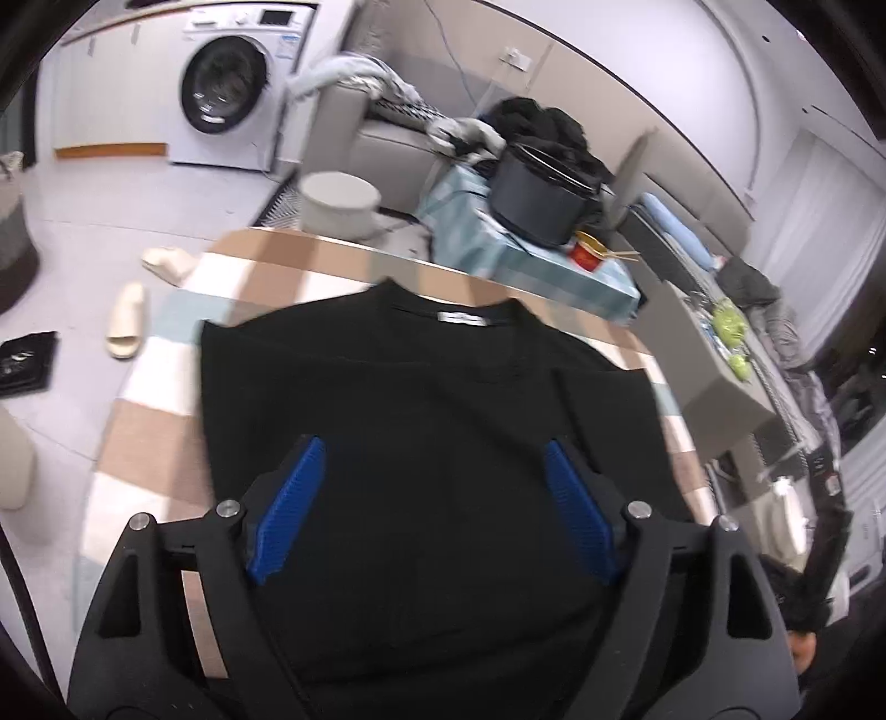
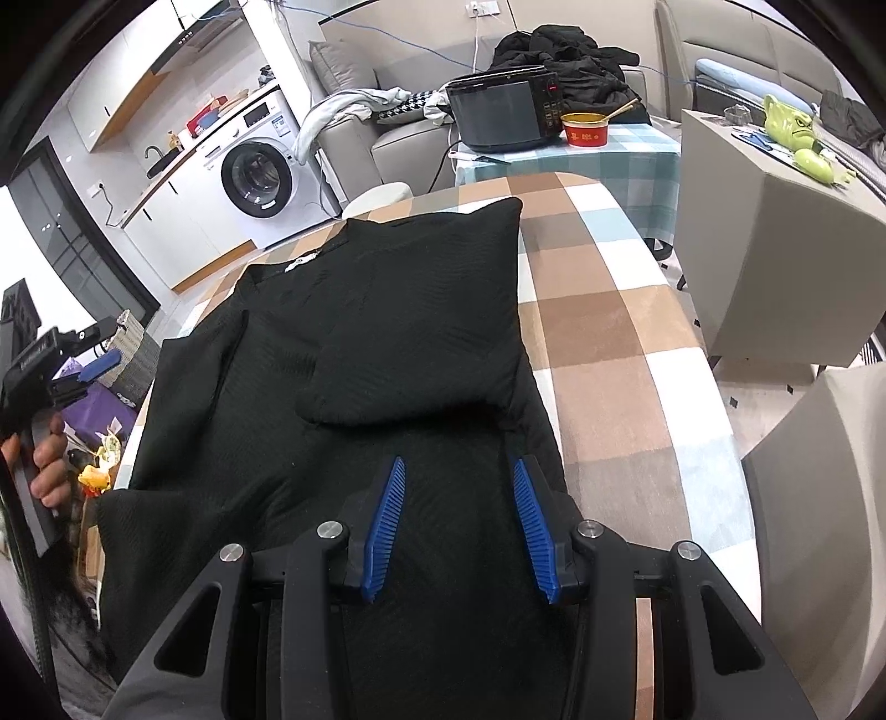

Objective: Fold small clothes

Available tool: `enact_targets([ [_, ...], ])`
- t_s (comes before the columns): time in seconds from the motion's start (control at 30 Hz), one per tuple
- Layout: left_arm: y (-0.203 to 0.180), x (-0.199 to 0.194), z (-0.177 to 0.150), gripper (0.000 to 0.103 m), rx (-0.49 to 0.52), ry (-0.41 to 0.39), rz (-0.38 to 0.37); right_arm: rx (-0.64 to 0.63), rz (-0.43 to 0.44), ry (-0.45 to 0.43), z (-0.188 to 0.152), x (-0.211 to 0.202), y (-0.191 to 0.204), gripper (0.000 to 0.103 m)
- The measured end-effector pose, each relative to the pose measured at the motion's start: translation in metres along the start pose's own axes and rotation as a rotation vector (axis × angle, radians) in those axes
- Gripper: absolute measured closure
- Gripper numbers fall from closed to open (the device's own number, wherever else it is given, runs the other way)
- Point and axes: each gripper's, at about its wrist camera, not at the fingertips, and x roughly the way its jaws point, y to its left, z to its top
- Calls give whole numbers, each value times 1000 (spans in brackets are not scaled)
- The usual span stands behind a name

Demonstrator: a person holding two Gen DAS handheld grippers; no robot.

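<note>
Nearest in the right wrist view, the right claw [image 2: 457,468] hangs over the lower part of a black shirt [image 2: 343,343], its blue fingers [image 2: 387,515] spread apart with nothing between them. The shirt lies on a checked surface [image 2: 620,332] of brown, white and pale blue squares. One sleeve [image 2: 410,387] is folded in across the chest, and the right side of the shirt is already turned over toward the middle, leaving a straight edge along that side. The neck, with a small white label [image 2: 302,261], points away from the camera.

At the left edge of the same view, the left claw [image 2: 97,363] is held off the side of the surface, clear of the cloth, gripped by a hand [image 2: 47,459]. In its own view, the left claw [image 1: 432,448] looks down on the shirt [image 1: 421,399] with its blue fingers [image 1: 576,515] wide apart and empty; that view is blurred.

Beyond the far end of the surface stands a small table with a blue checked cloth [image 2: 559,160], carrying a dark cooker [image 2: 504,113] and, just beside it, a red bowl [image 2: 584,132] with chopsticks. A grey sofa [image 2: 387,138] behind holds a heap of dark clothes [image 2: 565,50] and pale laundry [image 2: 343,111]. A white washing machine [image 2: 260,166] stands to the left. On the floor in the left view lie two pale slippers [image 1: 127,321].
</note>
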Motion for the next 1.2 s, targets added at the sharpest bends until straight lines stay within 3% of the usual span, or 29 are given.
enact_targets([
  [0.23, 50, 14, -40, 26, -51, 51, 265, 28, -1, 16, -3, 8, -10, 60],
  [0.43, 87, 43, -59, 58, -111, 158, 277, 37, -7, 23, 5, 15, -14, 59],
  [0.47, 85, 47, -61, 59, -100, 150, 280, 38, -10, 26, 7, 17, -14, 59],
  [0.53, 76, 58, -58, 90, -57, 156, 256, 34, -23, 33, 9, 20, -13, 59],
  [0.7, 105, 78, -46, 96, -39, 127, 266, 45, -48, 45, 4, 19, -15, 59],
  [0.8, 108, 86, -30, 96, -40, 84, 280, 50, -69, 44, -1, 14, -15, 59],
  [0.97, 103, 92, -22, 91, -34, 116, 308, 65, -89, 39, -9, 3, -16, 58],
  [1.07, 99, 73, -29, 66, -16, 93, 282, 64, -81, 33, -15, -4, -15, 48],
  [1.13, 95, 52, -38, 37, -1, 53, 285, 54, -73, 33, -19, -5, -15, 44],
  [1.2, 91, 29, -50, 29, 11, 16, 281, 47, -65, 40, -21, -4, -14, 36],
])
